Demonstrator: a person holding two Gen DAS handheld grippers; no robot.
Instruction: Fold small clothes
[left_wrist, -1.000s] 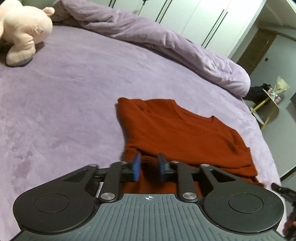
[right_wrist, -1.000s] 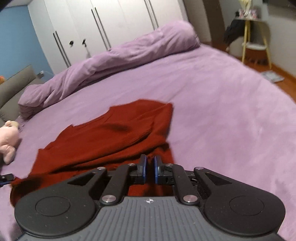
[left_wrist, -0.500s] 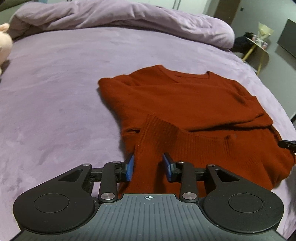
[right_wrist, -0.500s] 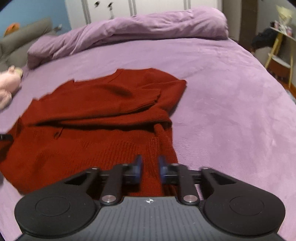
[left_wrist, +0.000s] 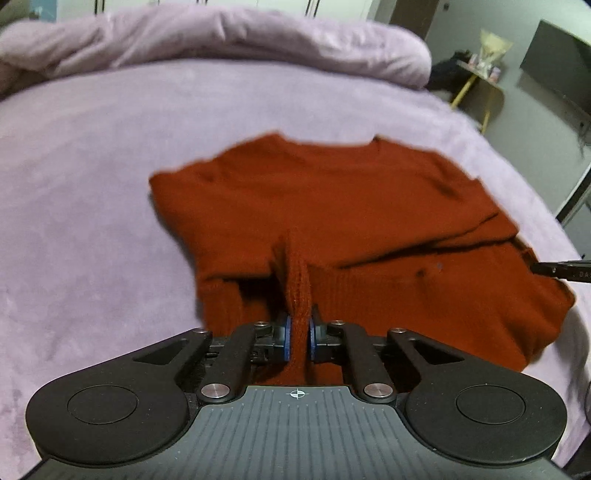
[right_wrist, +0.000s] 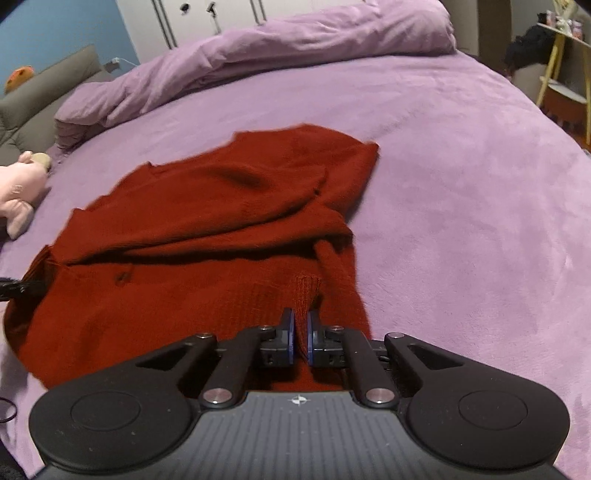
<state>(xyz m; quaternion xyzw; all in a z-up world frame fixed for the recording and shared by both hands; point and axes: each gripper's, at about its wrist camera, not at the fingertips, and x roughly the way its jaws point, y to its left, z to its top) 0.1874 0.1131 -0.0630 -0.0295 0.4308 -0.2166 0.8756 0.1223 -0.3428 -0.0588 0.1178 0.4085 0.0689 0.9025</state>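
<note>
A red knit sweater (left_wrist: 332, 206) is spread on the purple bed (left_wrist: 92, 184), its sleeves folded across. The near ribbed hem is pinched by the left gripper (left_wrist: 299, 332) and the right gripper (right_wrist: 301, 334), fingers nearly closed. Soft, limp, stretchy fabric is judged best held at both hem corners.

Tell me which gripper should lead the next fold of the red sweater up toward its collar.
Neither clearly: left gripper and right gripper are each shut on a pinch of the red sweater at its near hem. Judging by that, both should probably lift together.
</note>
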